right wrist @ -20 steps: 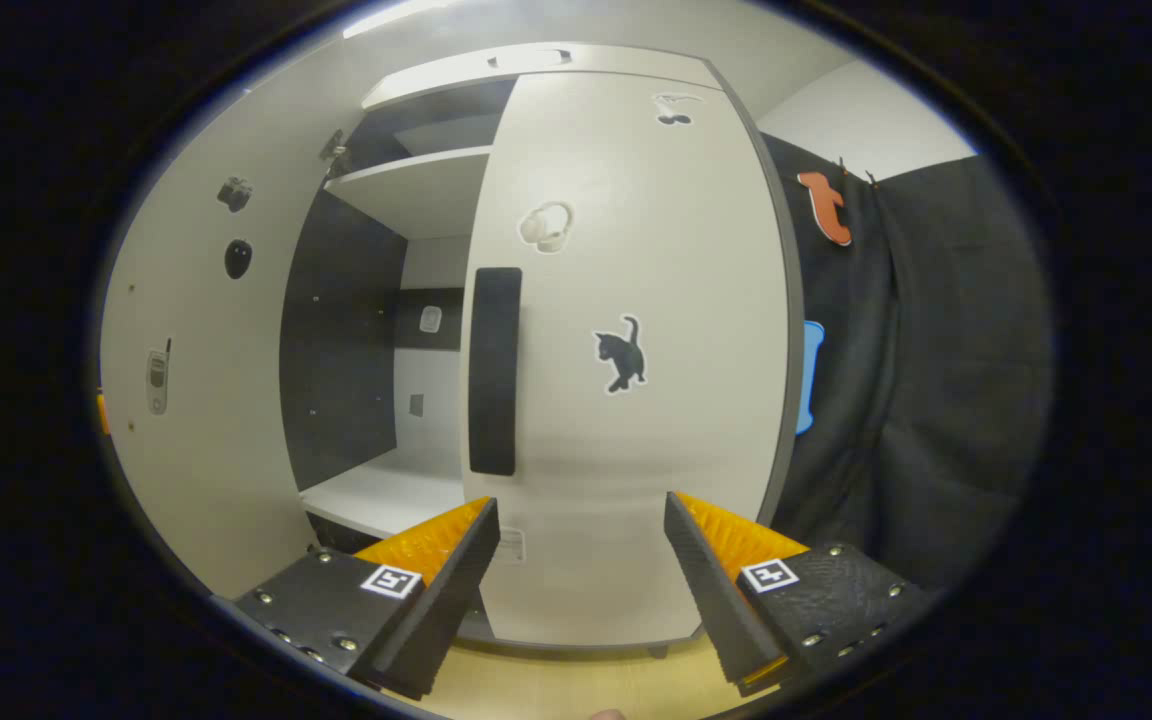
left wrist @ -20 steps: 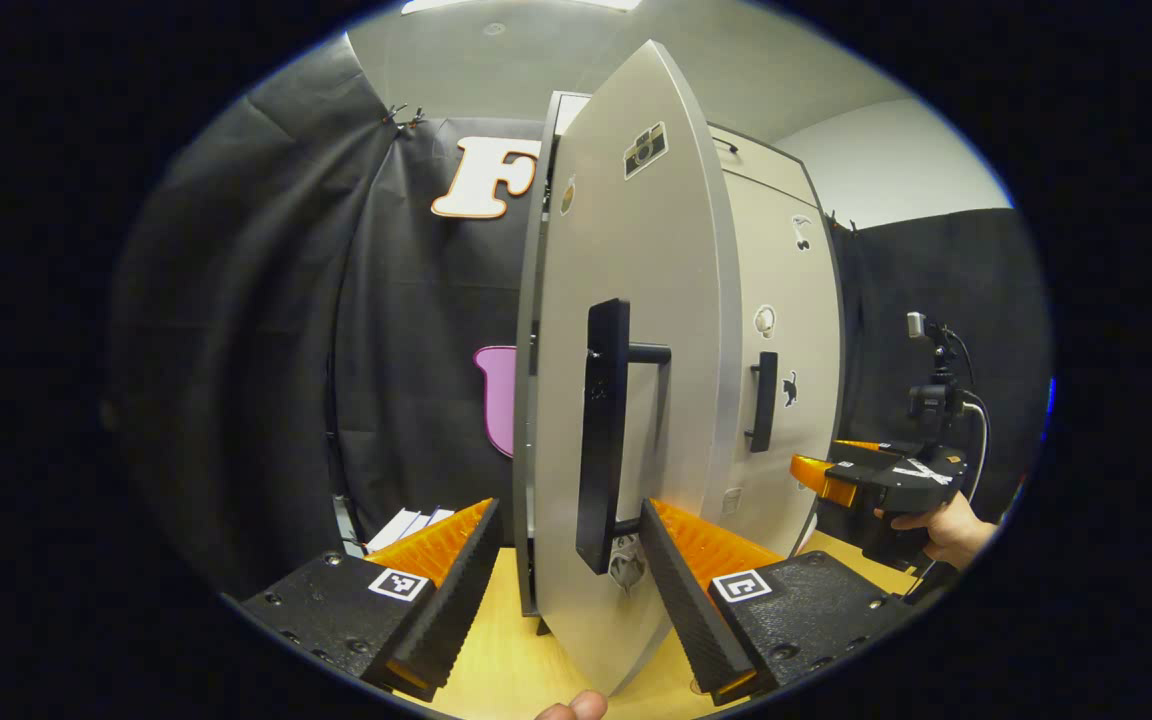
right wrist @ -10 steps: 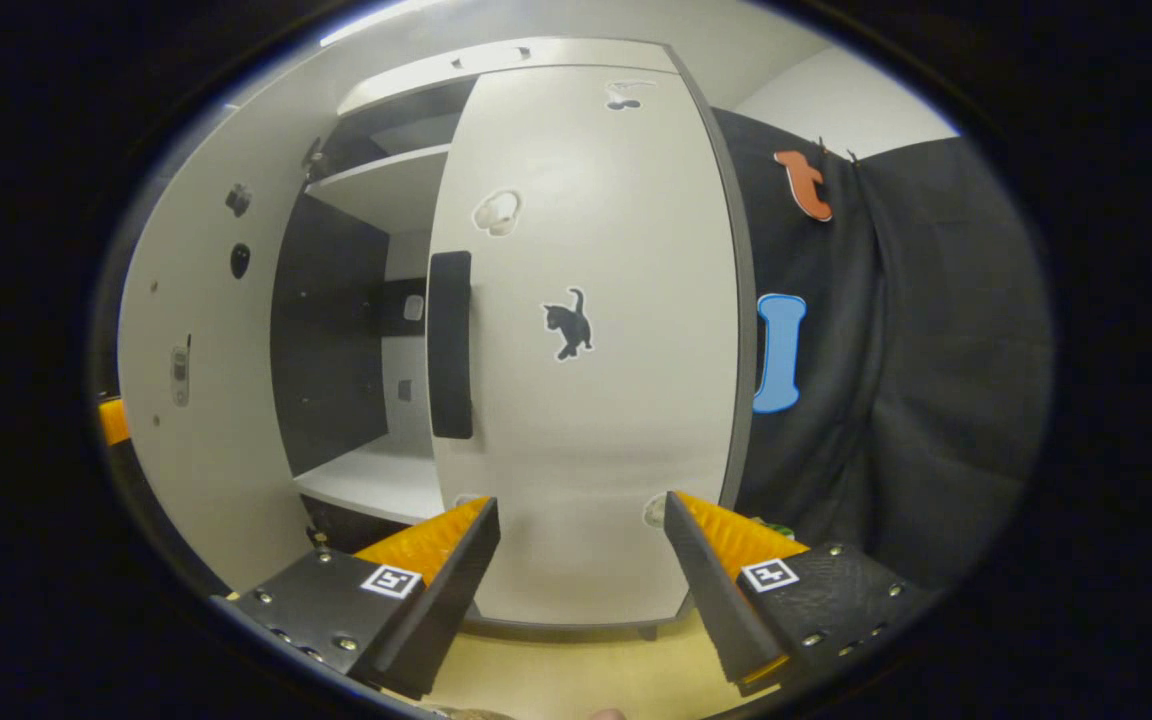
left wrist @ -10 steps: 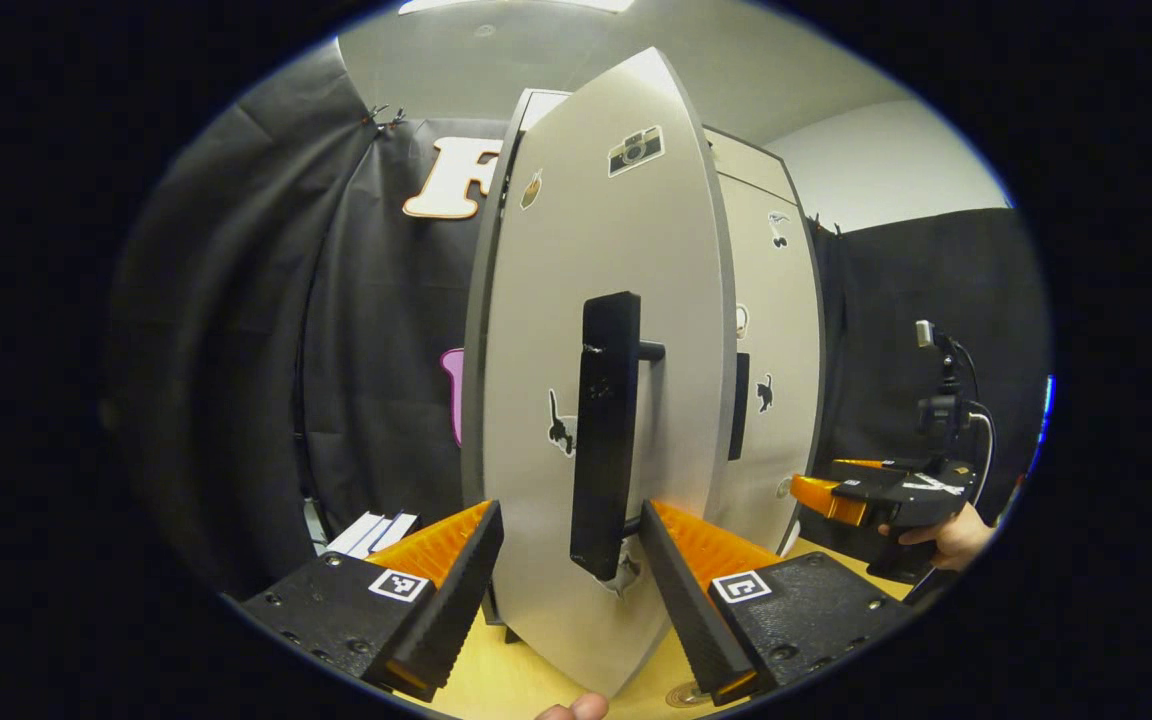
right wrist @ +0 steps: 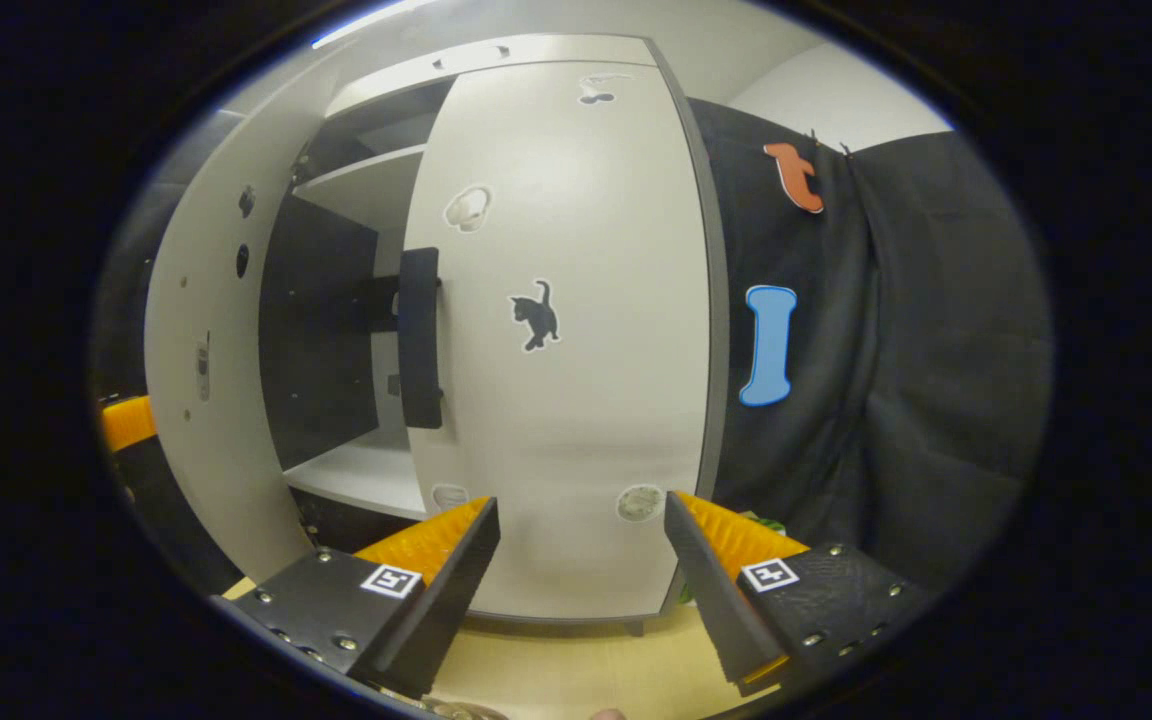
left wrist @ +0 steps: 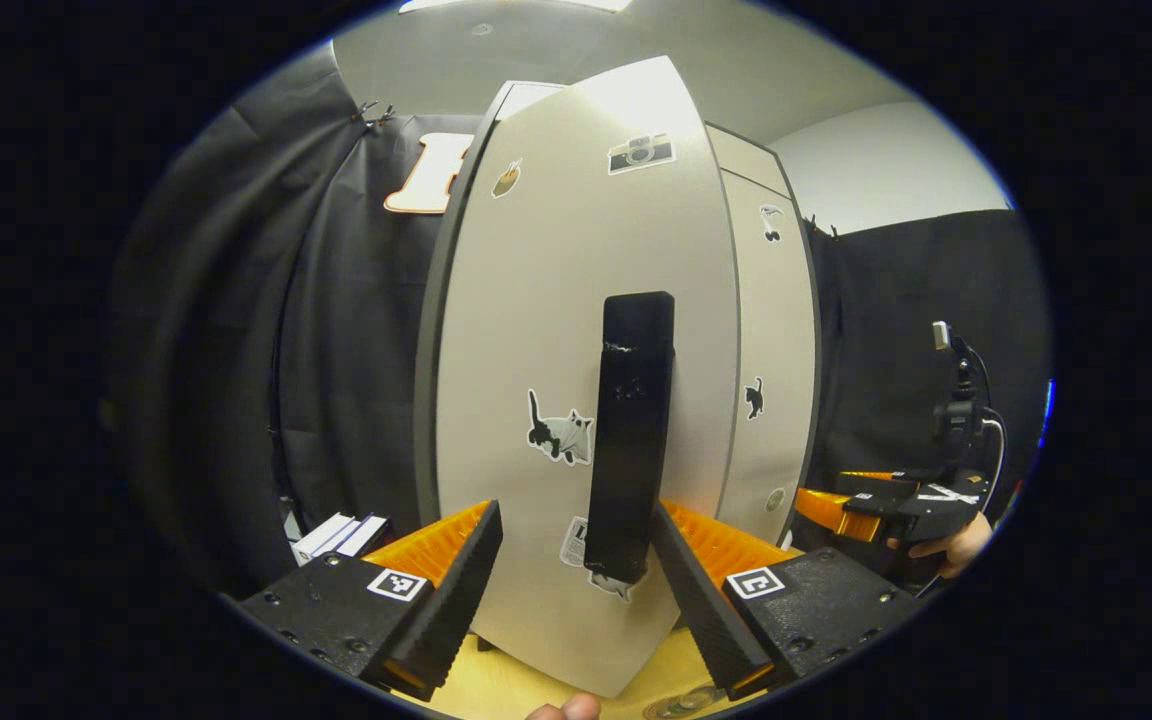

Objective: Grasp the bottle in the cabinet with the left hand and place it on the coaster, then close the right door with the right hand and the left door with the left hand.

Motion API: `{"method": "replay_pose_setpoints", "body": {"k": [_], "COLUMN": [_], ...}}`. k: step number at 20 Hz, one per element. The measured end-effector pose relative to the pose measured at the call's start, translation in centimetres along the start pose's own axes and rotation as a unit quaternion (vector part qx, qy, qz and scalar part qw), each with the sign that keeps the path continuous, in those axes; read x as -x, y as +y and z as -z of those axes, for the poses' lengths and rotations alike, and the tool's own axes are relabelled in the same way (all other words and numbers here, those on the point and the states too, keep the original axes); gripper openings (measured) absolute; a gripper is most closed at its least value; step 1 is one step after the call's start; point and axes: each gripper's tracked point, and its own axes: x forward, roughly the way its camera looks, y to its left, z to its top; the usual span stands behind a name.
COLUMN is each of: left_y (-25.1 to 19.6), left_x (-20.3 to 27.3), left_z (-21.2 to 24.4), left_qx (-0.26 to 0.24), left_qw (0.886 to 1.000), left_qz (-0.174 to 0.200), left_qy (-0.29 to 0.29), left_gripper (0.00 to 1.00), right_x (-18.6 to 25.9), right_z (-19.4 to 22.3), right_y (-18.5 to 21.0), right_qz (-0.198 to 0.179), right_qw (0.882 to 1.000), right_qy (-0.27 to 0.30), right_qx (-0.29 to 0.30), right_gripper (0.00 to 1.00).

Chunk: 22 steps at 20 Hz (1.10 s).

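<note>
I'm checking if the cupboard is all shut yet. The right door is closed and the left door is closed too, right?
Not quite. The right door is closed, but the left door is not: in the right gripper view a gap beside the left door shows a shelf inside. In the left gripper view the left gripper has its open fingers around that door's black handle.

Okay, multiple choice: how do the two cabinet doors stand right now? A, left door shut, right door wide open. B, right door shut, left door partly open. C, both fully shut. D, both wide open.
B: in the right gripper view the right door lies flat against the cabinet, while the left door stands ajar, with the shelves visible between them.
</note>
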Motion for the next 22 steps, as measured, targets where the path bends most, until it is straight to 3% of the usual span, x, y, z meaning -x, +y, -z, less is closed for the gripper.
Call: {"method": "replay_pose_setpoints", "body": {"k": [10, 22], "left_y": [-3.6, -4.6], "left_x": [-7.4, -13.6], "left_z": [0.5, 0.9], "left_qx": [-0.021, -0.031], "left_qw": [1.0, 0.998], "left_qz": [-0.002, -0.05], "left_qy": [-0.001, -0.01], "left_gripper": [0.95, 0.95], "right_x": [1.0, 3.7], "right_z": [0.2, 0.0], "right_y": [-2.3, 0.0], "right_qz": [0.006, -0.023], "right_qw": [1.0, 1.0], "right_qy": [0.01, 0.014], "right_qx": [-0.004, -0.014], "right_gripper": [1.0, 1.0]}}
